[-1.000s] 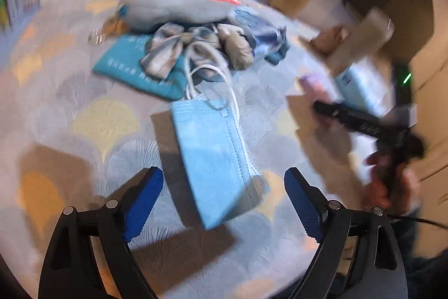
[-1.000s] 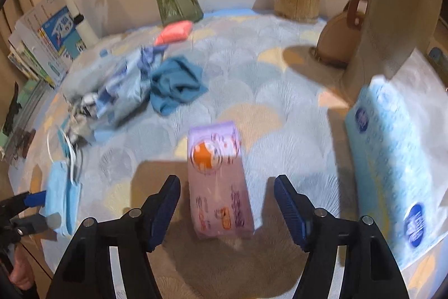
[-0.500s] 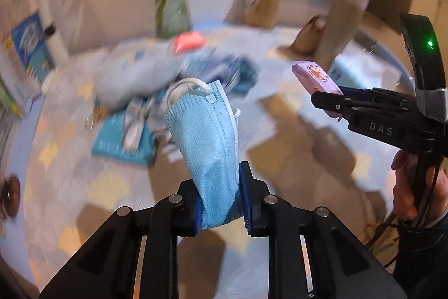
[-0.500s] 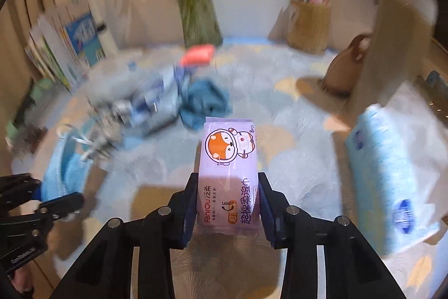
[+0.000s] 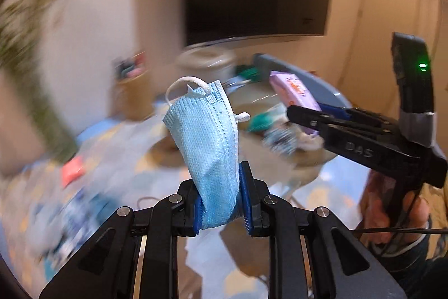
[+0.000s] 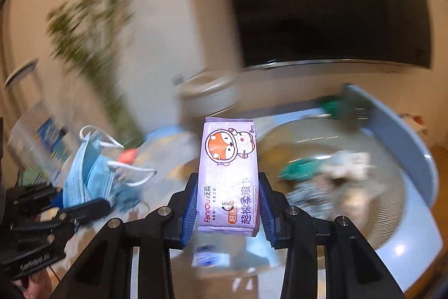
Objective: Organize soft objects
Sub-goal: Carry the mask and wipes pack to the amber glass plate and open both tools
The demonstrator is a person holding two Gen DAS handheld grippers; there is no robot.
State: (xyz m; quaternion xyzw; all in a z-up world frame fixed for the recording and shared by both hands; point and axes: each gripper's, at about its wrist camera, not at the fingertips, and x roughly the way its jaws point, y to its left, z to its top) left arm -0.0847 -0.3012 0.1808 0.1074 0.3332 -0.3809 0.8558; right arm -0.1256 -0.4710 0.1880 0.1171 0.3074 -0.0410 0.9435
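Beyond the blurred counter (image 6: 173,159) a blue bin (image 6: 403,147) waits, so we carry the face mask (image 5: 208,147) and wipes pack (image 6: 228,178) aloft, left gripper (image 5: 221,203) and right gripper (image 6: 226,210) jaws clamped on each, presumably for deposit.

We cannot make out the blurred cloths in the basin (image 6: 414,156); the plant (image 6: 92,27) smears, and the mask (image 5: 208,147) bottom hides between pads.

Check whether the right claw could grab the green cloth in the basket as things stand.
Probably not: the right claw is shut on the wipes pack, so it would need to release that first. The green cloth lies uncovered in the basket.
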